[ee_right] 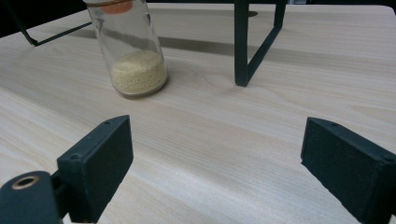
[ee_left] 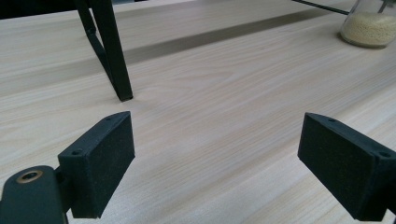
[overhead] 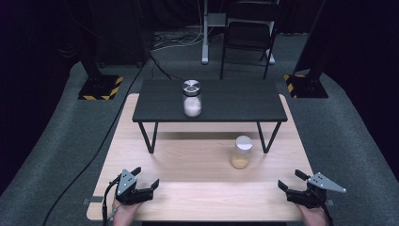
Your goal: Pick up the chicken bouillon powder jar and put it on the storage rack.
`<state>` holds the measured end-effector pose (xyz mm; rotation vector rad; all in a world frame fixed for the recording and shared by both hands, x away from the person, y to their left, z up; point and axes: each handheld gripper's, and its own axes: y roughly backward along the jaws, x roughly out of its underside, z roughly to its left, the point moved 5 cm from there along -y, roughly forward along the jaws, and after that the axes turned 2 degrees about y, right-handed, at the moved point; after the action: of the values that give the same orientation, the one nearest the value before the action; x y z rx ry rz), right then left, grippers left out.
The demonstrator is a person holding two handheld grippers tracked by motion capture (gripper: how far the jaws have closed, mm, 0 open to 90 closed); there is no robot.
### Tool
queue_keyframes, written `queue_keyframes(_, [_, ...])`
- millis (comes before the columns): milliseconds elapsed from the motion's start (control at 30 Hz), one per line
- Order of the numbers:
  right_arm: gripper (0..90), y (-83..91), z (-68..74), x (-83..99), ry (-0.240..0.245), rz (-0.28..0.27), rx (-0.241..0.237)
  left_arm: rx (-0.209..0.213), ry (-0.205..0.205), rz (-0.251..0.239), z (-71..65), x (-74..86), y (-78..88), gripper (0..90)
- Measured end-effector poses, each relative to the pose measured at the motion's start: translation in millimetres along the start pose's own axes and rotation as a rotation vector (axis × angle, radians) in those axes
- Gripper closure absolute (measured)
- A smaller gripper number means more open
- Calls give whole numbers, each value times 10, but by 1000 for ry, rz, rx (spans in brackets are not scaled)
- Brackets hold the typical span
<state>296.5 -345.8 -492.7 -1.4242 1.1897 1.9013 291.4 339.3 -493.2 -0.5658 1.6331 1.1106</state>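
A glass jar of yellowish grains (overhead: 241,153) with a pale lid stands on the light wooden table (overhead: 197,197), right of centre; it also appears as the jar (ee_right: 135,51) ahead-left in the right gripper view and the jar (ee_left: 369,25) at the top right of the left gripper view. A second jar (overhead: 192,98) with white contents and a metal lid stands on the black raised shelf (overhead: 235,101). My left gripper (overhead: 147,178) rests open near the front left corner. My right gripper (overhead: 288,180) rests open near the front right corner. Nothing lies between either pair of jaws.
The shelf stands on thin black legs (ee_left: 112,51), one close ahead of the left gripper, another leg (ee_right: 243,44) ahead of the right. A black chair (overhead: 248,35) and cables lie on the grey floor beyond the table. Two dark stand bases flank the table's far end.
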Motion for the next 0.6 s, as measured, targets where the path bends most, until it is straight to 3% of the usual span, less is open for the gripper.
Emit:
queue_keyframes(233, [82,-4,37,-33,-14,-17,-23,4,-1,-2,3,-3,-11,105])
queue_keyframes(600, [84,-94,189,-203,35,-37,-91,0,-8,0,-11,-7,-18,106])
